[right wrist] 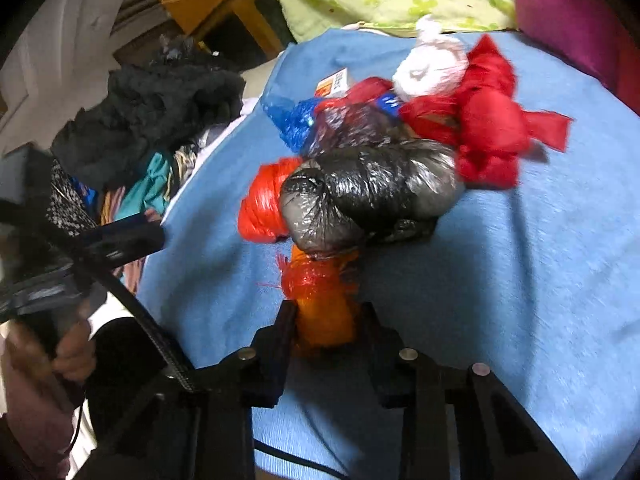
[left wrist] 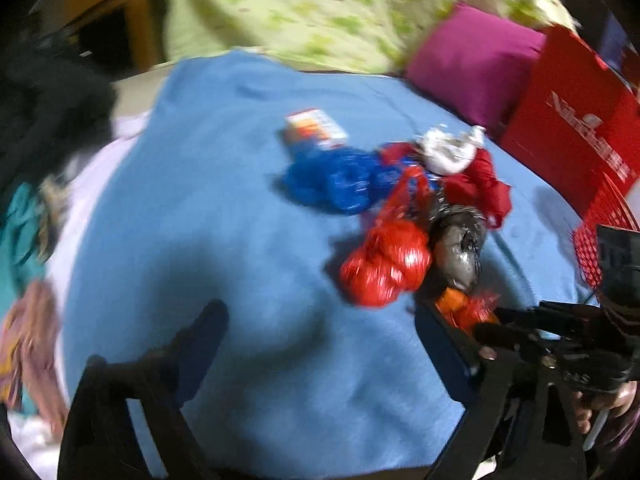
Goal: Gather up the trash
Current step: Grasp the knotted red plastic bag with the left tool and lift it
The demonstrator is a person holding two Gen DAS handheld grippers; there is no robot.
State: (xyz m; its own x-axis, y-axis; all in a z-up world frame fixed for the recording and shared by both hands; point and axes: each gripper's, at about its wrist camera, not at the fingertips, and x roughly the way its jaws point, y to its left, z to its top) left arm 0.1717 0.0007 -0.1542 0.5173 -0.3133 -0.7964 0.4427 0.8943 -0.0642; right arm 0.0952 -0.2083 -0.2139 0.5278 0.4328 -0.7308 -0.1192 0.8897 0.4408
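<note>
The right tool point(right wrist: 326, 320) pinches an orange bag point(right wrist: 326, 316) at lower centre; the left tool point(left wrist: 320, 344) gapes empty. The remaining knotted bags point(right wrist: 372, 196) await the red basket point(left wrist: 600, 240).

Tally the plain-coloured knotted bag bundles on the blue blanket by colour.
Red bundles: 2
Black bundle: 1
Blue bundle: 1
White bundle: 1
Orange bundle: 1
Total: 6

Knotted plastic bags point(right wrist: 372, 196), black, red, blue, white, heaped on blue cloth; orange bag point(right wrist: 326, 312) nearest.
</note>
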